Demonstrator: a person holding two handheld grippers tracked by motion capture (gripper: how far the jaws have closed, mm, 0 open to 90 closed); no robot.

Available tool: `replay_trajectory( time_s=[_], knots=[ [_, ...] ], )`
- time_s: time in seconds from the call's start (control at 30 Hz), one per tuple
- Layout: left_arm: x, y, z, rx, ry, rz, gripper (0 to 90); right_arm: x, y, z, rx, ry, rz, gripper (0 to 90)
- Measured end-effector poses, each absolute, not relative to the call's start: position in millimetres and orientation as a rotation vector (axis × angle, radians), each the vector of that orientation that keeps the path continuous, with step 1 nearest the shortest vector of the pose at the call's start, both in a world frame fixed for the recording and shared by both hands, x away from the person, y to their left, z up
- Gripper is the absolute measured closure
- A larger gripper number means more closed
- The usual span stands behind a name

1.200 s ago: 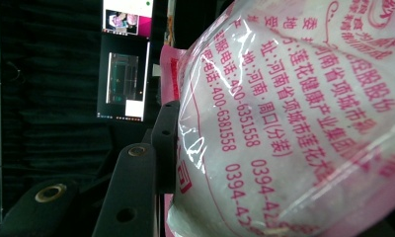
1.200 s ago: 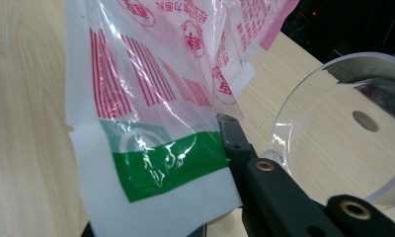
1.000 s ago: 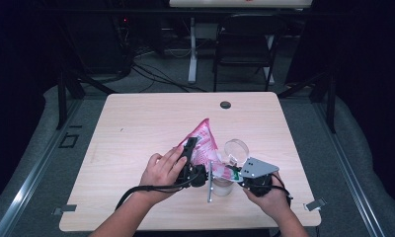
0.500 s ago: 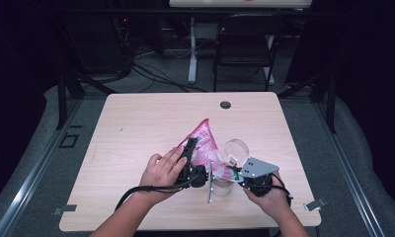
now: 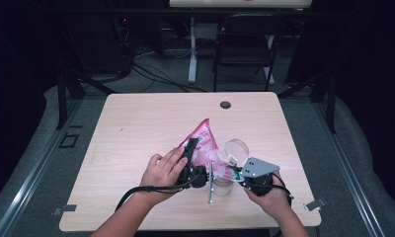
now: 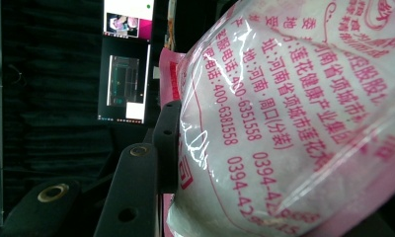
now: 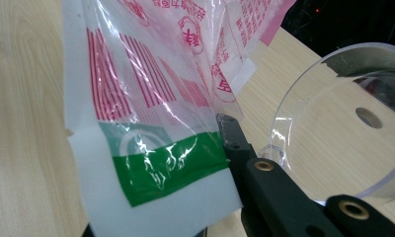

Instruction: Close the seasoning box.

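Observation:
A pink-and-white plastic bag (image 5: 204, 140) printed with red characters is held up over the table, its point tilted away from me. My left gripper (image 5: 193, 152) is shut on the bag's full body; in the left gripper view the bag (image 6: 294, 118) bulges against one black pad (image 6: 169, 143), and the other jaw is hidden behind it. My right gripper (image 5: 236, 174) is shut on the bag's flat lower corner, where a green band (image 7: 161, 163) meets the black finger (image 7: 231, 137). A clear round container (image 5: 235, 149) stands just right of the bag.
A small clear jar (image 5: 221, 186) and a thin metal rod (image 5: 211, 183) stand below the bag near the table's front. A dark round hole (image 5: 225, 104) sits at the table's far edge. The clear container's rim (image 7: 304, 94) is close beside my right gripper's jaws.

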State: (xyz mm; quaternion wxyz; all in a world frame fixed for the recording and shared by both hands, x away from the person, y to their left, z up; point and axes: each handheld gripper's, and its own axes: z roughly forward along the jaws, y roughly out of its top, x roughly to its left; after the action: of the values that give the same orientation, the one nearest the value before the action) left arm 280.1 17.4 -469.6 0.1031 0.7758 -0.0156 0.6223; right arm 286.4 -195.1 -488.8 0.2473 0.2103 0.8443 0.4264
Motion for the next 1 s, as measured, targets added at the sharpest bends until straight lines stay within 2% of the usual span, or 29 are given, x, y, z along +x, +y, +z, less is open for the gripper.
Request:
replay_trajectory(
  time_s=[1.0],
  knots=[
    [283.2,16.2,-470.6,2.288,-0.042,1.843,65.3,283.0,-194.9,-485.3,0.567,2.282,1.171,88.3]
  ],
)
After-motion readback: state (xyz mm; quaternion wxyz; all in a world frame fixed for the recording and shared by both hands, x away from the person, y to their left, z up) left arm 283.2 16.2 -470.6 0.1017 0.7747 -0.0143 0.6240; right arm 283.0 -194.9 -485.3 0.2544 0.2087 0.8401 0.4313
